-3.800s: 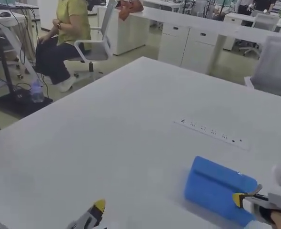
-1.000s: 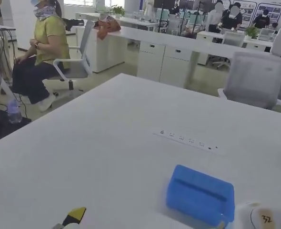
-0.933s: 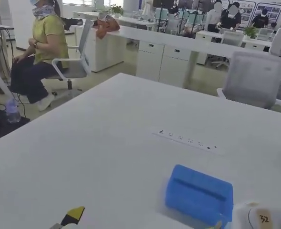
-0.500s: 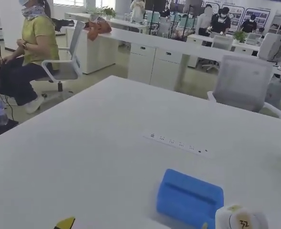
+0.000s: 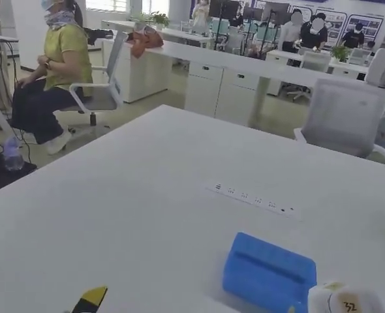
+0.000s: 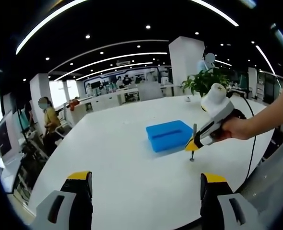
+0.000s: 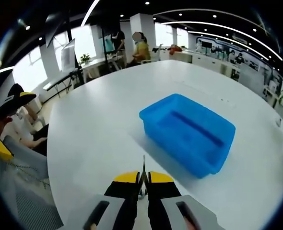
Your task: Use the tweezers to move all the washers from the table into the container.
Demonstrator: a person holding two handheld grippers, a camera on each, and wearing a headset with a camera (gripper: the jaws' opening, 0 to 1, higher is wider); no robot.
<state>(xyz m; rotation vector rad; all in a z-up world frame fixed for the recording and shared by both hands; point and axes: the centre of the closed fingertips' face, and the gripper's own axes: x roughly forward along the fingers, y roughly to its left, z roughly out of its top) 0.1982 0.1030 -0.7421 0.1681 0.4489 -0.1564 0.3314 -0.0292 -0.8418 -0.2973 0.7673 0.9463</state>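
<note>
A blue rectangular container (image 5: 269, 274) (image 6: 169, 134) (image 7: 189, 132) stands open and upright on the white table (image 5: 147, 195); nothing is visible inside it. My right gripper (image 7: 142, 177) is shut on thin metal tweezers (image 7: 144, 165). In the left gripper view a hand holds the right gripper (image 6: 213, 120), and the tweezers (image 6: 193, 143) point down at the table just beside the container. My left gripper (image 6: 145, 178) stands wide open with nothing between its jaws, well short of the container. One of its yellow fingertips (image 5: 91, 298) pokes in at the bottom of the head view.
A white power strip (image 5: 252, 197) lies on the table beyond the container. A person (image 5: 55, 72) sits on a chair off the table's far left, and a grey office chair (image 5: 349, 117) stands at the far right edge. A potted plant (image 6: 206, 79) is behind the right gripper.
The head view has swung and tilted, so both grippers sit lower in the picture. The blue container keeps its place on the table. The right gripper's jaws have dropped below the frame.
</note>
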